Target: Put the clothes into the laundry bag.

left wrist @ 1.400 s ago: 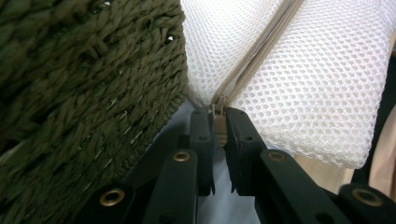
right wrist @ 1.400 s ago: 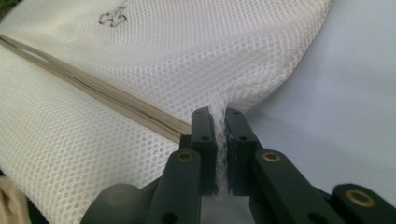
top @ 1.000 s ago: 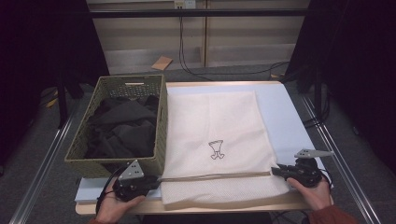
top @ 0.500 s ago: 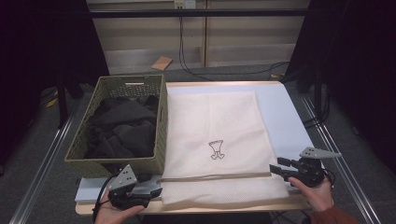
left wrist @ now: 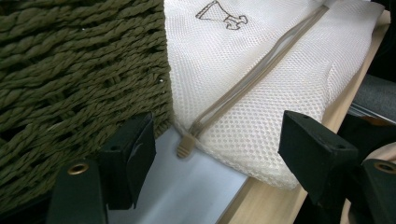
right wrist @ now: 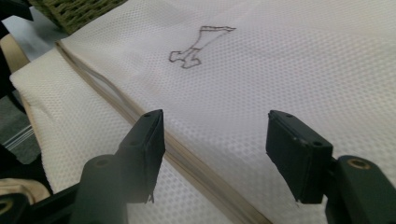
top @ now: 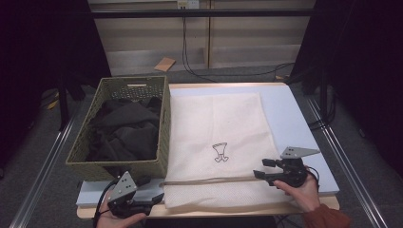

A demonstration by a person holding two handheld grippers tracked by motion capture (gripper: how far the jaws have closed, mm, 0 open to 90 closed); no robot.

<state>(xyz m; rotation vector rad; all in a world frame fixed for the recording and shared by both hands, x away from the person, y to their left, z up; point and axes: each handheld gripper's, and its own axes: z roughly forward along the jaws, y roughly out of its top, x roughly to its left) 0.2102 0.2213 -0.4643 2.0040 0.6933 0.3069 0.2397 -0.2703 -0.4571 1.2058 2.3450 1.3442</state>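
White honeycomb-mesh laundry bag (top: 216,142) lies flat, tan zipper (left wrist: 252,74) between both just-opened, empty grippers.

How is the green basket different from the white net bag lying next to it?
The woven basket is olive green and stands up tall with stiff walls; the mesh bag is white and lies flat and soft on the table. The basket is open on top and full of dark clothes; the bag looks flat, with a tan zipper running across it and a small drawing. Both rest on the table, side by side.
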